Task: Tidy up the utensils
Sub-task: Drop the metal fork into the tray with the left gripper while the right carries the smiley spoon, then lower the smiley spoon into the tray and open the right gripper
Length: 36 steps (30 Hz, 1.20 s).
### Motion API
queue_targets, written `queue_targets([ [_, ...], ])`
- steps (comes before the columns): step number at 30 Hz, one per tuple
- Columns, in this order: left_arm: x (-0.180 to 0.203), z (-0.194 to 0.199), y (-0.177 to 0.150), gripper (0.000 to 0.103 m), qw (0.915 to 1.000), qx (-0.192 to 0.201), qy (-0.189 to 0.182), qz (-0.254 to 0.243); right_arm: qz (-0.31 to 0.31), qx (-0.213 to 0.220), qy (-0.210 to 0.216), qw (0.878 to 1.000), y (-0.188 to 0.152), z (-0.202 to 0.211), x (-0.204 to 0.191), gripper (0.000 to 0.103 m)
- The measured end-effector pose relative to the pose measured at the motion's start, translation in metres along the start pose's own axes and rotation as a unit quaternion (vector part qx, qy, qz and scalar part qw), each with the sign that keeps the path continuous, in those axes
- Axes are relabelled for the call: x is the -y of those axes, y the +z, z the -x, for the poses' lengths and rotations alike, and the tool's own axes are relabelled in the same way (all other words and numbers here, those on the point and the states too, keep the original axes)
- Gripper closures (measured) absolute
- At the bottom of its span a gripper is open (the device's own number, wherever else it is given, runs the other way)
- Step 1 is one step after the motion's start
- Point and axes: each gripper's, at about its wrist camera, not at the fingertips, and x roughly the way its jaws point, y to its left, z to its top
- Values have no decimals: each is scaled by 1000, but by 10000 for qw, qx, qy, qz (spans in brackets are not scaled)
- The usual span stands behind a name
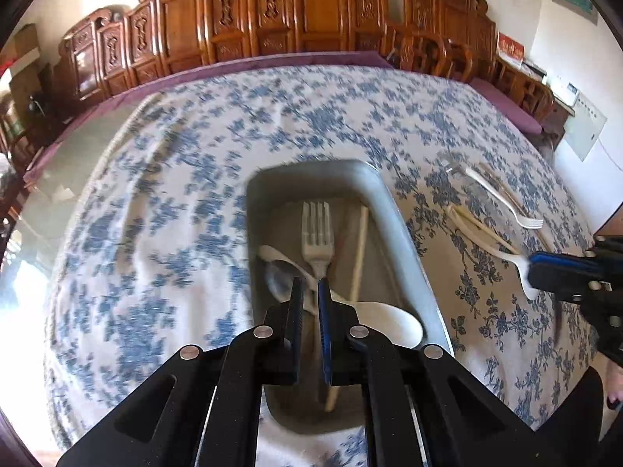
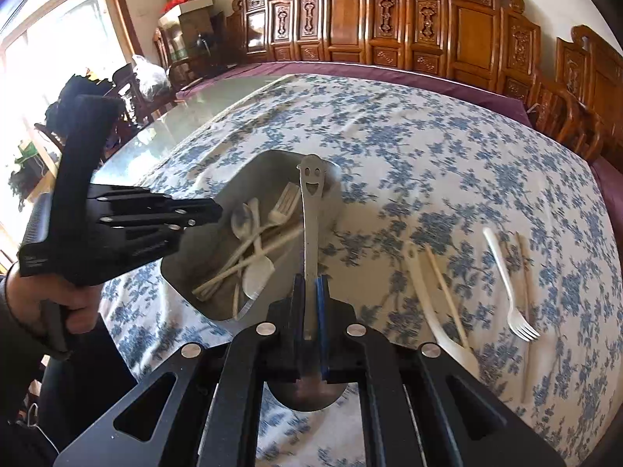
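A grey metal tray (image 1: 393, 210) sits on the blue-flowered tablecloth and holds several white utensils and chopsticks. My left gripper (image 1: 310, 286) is above the tray and looks shut on the handle of a white plastic fork (image 1: 317, 233), its tines pointing away. My right gripper (image 2: 310, 284) is shut on a metal spoon with a smiley-face handle (image 2: 310, 194); its bowl (image 2: 307, 399) hangs below the jaws, beside the tray (image 2: 183, 268). The right gripper also shows in the left wrist view (image 1: 545, 268), near loose utensils.
On the cloth right of the tray lie white forks (image 2: 506, 284), a white utensil (image 2: 432, 307) and chopsticks (image 2: 446, 292). Carved wooden chairs (image 2: 389, 27) line the table's far edge. A bare glass strip (image 2: 187, 109) lies at the left.
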Motion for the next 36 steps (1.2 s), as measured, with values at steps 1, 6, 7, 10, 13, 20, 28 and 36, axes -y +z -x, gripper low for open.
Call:
queue_targets([
  [1,-5,6,0,96,10000,55,13,20,20,-12,18,10000,3,-4,-5,95],
  [6,-26,26,-1,96,9996,248,56,100,41,-84,131,9999,17,-25,-23,95],
  [7,-29,29,-1,96,9996,269,50,110,27,-104,160,9998,21,-31,-27,95],
  [10,-39,37,-1,96,9993,343,51,146,-138,-173,324,9992,29,-45,-33,95],
  [13,-46,44,-1,96,9989,431,96,156,-337,-238,450,9981,37,-59,-37,96],
  [20,-55,56,3,96,9980,567,42,258,-473,-459,312,9973,42,-92,-48,96],
  [28,-49,70,5,96,9972,706,-19,262,-463,-596,272,9968,35,-109,-54,95],
  [36,-44,78,8,96,9967,781,20,232,-459,-319,405,9976,36,-91,-49,96],
])
